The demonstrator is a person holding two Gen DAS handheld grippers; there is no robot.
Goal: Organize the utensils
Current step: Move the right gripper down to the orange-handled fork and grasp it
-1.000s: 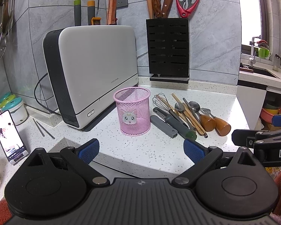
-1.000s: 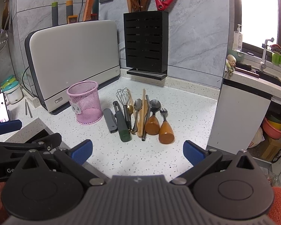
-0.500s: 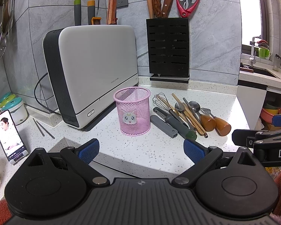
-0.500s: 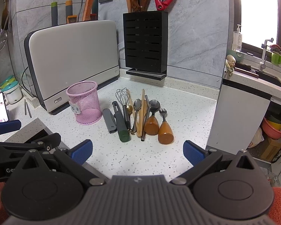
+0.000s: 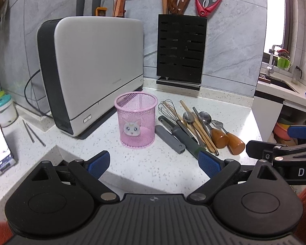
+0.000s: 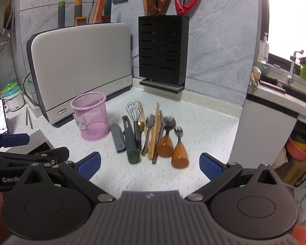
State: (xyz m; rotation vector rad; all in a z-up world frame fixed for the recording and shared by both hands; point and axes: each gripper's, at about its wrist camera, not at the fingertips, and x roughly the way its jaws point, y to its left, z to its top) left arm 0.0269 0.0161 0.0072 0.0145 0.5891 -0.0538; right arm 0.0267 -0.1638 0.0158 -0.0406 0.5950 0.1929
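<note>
progress: nothing sorted yet, all of it left
pink mesh cup (image 5: 135,120): empty, mid-desk, just beside the white appliance (image 5: 95,69)
utensils (image 6: 149,136): row lying flat on the desk (image 6: 204,122), right of cup; whisk, peeler, spoons, chopsticks, fork
left gripper (image 5: 154,164): released, holding nothing, near front edge
right gripper (image 6: 150,166): released, holding nothing, facing the row
</note>
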